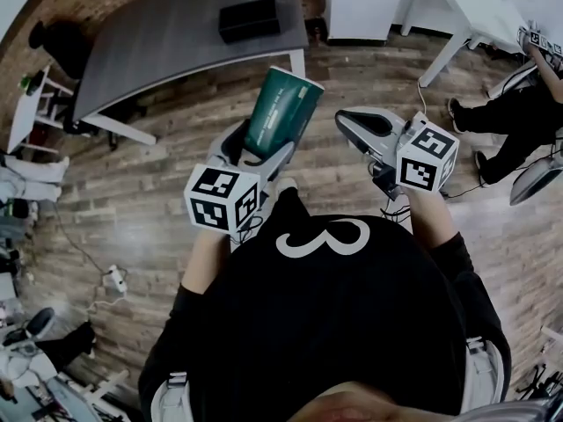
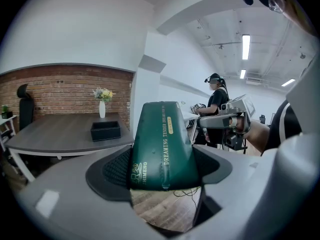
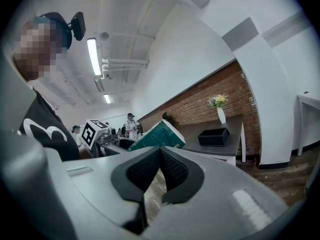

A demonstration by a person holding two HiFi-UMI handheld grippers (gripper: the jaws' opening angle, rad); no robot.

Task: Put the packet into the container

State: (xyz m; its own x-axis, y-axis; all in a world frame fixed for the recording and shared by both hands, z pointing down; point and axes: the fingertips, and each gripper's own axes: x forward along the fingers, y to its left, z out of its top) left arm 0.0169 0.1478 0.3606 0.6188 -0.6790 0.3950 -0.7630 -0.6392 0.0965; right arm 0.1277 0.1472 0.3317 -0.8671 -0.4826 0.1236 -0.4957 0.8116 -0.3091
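Left gripper (image 2: 162,170) has its fingers clamped on the green packet (image 2: 162,141), held up in mid-air. Right gripper (image 3: 160,171) shows fingers pressed together, nothing between them. The black container (image 1: 249,18) sits near a corner of the worktop (image 1: 167,38).

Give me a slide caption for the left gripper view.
Left gripper clamps a green packet, facing the grey table and its black container.
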